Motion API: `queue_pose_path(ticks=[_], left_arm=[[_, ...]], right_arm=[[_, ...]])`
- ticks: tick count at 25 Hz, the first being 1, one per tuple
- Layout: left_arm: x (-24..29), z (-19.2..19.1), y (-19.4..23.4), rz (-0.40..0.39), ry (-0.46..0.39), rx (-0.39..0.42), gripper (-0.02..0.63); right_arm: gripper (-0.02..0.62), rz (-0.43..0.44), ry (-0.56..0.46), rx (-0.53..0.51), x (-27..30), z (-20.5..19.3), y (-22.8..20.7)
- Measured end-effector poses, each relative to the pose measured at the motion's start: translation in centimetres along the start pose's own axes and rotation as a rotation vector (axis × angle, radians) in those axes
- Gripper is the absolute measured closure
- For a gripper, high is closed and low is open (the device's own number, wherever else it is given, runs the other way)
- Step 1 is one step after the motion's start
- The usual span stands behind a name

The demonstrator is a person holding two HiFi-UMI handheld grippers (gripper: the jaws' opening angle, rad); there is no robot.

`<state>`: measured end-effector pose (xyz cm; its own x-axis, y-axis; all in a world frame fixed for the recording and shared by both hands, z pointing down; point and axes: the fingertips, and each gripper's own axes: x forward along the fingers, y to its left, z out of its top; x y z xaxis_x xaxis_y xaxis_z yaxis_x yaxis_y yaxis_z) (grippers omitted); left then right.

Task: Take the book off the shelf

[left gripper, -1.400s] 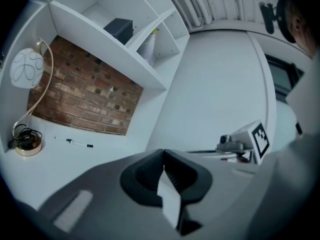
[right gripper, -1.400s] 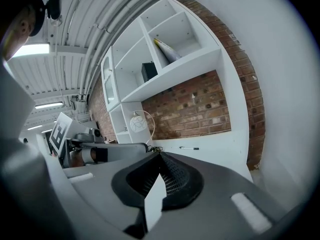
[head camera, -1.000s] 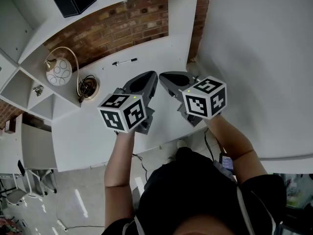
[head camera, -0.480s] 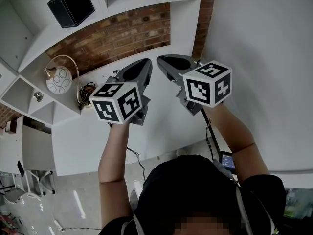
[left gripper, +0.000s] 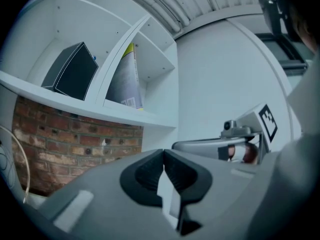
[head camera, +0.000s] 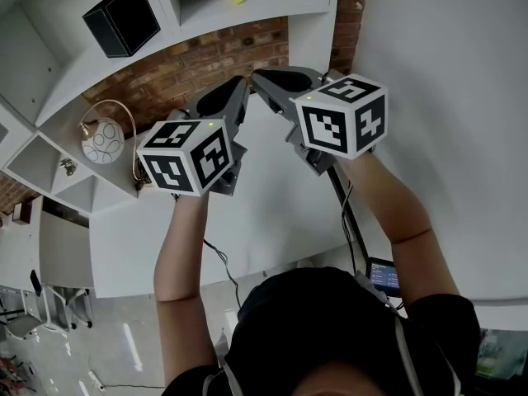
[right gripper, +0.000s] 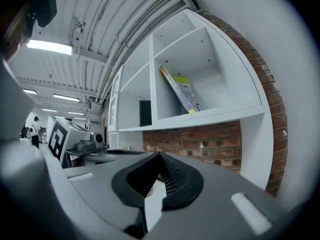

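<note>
A white desk (head camera: 272,196) runs along a brick wall (head camera: 190,52), with a white shelf unit (head camera: 74,64) above. Left of the tongs sit a round lamp (head camera: 102,141) and, higher, a black box (head camera: 124,19). The left tongs (head camera: 240,82) and right tongs (head camera: 256,74) are side by side, both closed and empty. Above and ahead of them, the book (right gripper: 182,90) stands in a shelf compartment. Its long axis is near upright, and its top apparently leans left against the divider.

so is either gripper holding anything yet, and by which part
Nothing is held: left gripper and right gripper are shut, empty; the book leans on the shelf.
</note>
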<state>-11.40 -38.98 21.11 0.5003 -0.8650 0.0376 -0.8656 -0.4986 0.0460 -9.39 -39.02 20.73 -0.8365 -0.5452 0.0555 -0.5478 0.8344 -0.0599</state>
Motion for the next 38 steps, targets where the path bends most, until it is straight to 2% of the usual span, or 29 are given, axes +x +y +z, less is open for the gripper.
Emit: queue_pose_path(ticks=[6, 22, 27, 38], left_arm=[[0.9, 1.3, 0.1, 0.004, -0.003, 0.019, 0.6], [2.1, 6.7, 1.6, 0.021, -0.037, 0.06, 0.6], [2.7, 8.5, 2.1, 0.032, -0.055, 0.088, 0.6], [3.3, 10.9, 3.6, 0.055, -0.093, 0.132, 0.6]], right_arm=[[0.597, 0.005, -0.013, -0.02, 0.6, 1.8, -0.6], [0.597, -0.038, -0.125, -0.119, 2.4, 11.0, -3.3], [0.597, -0.03, -0.142, -0.116, 3.7, 12.8, -3.8], [0.589, -0.06, -0.153, -0.203, 5.5, 15.6, -4.9]])
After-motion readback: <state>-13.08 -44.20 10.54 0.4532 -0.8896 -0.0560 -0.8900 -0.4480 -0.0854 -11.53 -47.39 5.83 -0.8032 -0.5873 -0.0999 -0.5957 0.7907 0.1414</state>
